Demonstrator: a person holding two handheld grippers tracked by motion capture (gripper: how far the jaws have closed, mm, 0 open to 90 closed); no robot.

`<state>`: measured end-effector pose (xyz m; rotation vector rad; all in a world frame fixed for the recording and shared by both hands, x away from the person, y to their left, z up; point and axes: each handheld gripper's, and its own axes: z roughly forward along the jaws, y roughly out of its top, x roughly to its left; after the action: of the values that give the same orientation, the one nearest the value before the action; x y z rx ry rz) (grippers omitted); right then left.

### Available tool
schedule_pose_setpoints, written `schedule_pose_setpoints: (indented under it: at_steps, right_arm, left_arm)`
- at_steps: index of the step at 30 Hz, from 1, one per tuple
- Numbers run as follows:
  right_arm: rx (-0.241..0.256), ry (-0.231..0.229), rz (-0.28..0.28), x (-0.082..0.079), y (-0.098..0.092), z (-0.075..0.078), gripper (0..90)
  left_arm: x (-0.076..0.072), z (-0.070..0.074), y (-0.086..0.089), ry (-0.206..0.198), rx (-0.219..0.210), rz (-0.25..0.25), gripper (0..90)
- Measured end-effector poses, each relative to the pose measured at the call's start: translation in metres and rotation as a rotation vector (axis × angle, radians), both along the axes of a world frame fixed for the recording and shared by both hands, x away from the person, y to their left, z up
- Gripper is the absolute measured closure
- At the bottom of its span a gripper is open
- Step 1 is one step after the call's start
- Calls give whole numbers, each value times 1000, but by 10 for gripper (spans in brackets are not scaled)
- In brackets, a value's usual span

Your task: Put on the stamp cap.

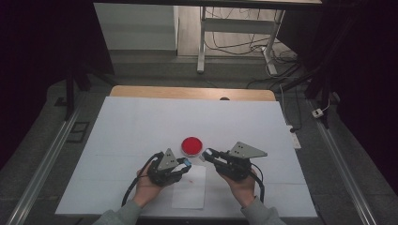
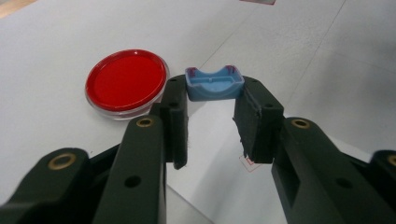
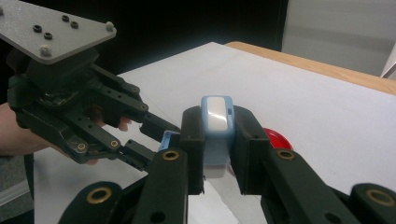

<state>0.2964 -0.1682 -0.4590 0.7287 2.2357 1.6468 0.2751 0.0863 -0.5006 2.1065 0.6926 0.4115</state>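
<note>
A small blue cap-like piece (image 2: pixel 215 84) with a curved cut-out sits between my left gripper's (image 2: pixel 212 91) fingertips, which are shut on it. In the right gripper view my right gripper (image 3: pixel 217 126) is shut on a blue and white block (image 3: pixel 217 116), held upright. The left gripper (image 3: pixel 154 137) comes in from the left there, its blue piece (image 3: pixel 168 139) right beside the block. From the high view, the left gripper (image 1: pixel 187 163) and right gripper (image 1: pixel 206 154) meet tip to tip just in front of a round red dish (image 1: pixel 191 146).
A white sheet of paper (image 1: pixel 189 187) lies on the white table cover (image 1: pixel 141 122) below the grippers. The red dish (image 2: pixel 127 83) stands left of the left jaws. A wooden table edge (image 1: pixel 192 92) runs along the back, with desk legs and cables on the floor beyond.
</note>
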Motion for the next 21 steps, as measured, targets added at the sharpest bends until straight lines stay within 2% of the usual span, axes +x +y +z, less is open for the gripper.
schedule_pose_setpoints:
  at_steps: [21]
  right_arm:
    - [-3,3,-4,0,1,-2,754]
  left_arm:
    - [8,-5,-20,2,12,-16,653]
